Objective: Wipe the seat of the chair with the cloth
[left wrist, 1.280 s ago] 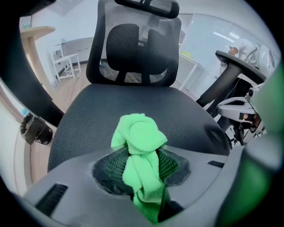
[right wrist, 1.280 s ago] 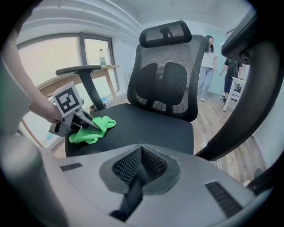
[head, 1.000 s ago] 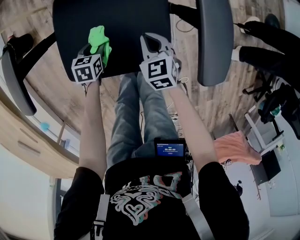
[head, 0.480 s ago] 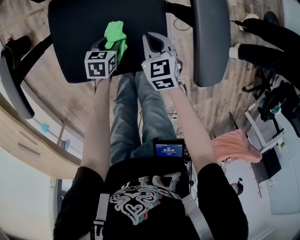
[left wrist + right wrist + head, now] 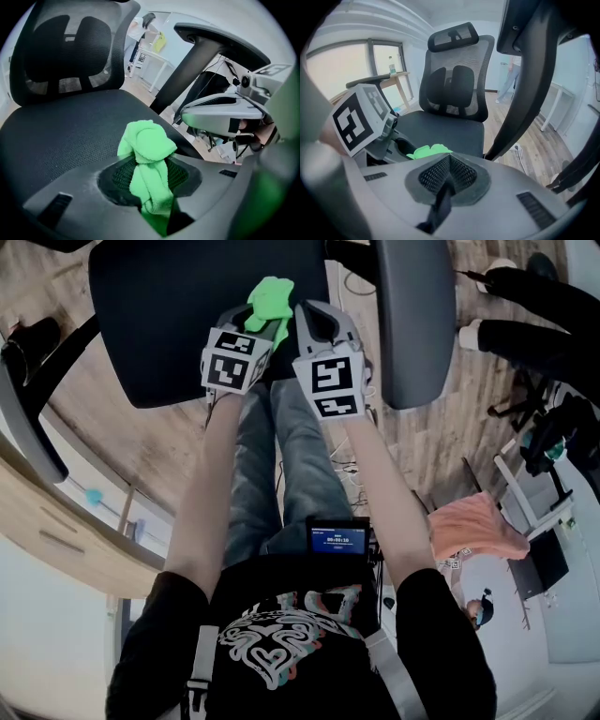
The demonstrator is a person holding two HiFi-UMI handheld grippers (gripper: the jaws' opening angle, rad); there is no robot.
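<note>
At the seat's near right part, the cloth [image 5: 270,298] is bunched into a green wad. Its lower folds are clamped in my left gripper [image 5: 261,324], whose jaws are closed tight on it. The loose upper knot stands proud past the tips, over the seat [image 5: 159,315]. My right gripper [image 5: 321,329] hangs just beside it at the seat's front edge, near the right armrest [image 5: 412,315], with its jaws pressed together on nothing.

Assessment of the step: the wipe is at this corner, with most of the seat left to cover. To do it well, I judge the wad must be tipped down until cloth, not jaw, bears on the mesh. It should then be drawn in straight, overlapping passes from the front edge toward the backrest [image 5: 70,51], working across to the left side. The wad is small, so the passes should be close together. The idle gripper should be held off the seat and out of the stroke path, because the two are close enough to knock.

Not verifiable: whether the cloth actually touches the mesh, since the gripper body covers its underside in every view. The seat's rear is cut off at the top of the head view, and part of its front edge lies under both grippers. No dirt can be made out on the dark mesh.
</note>
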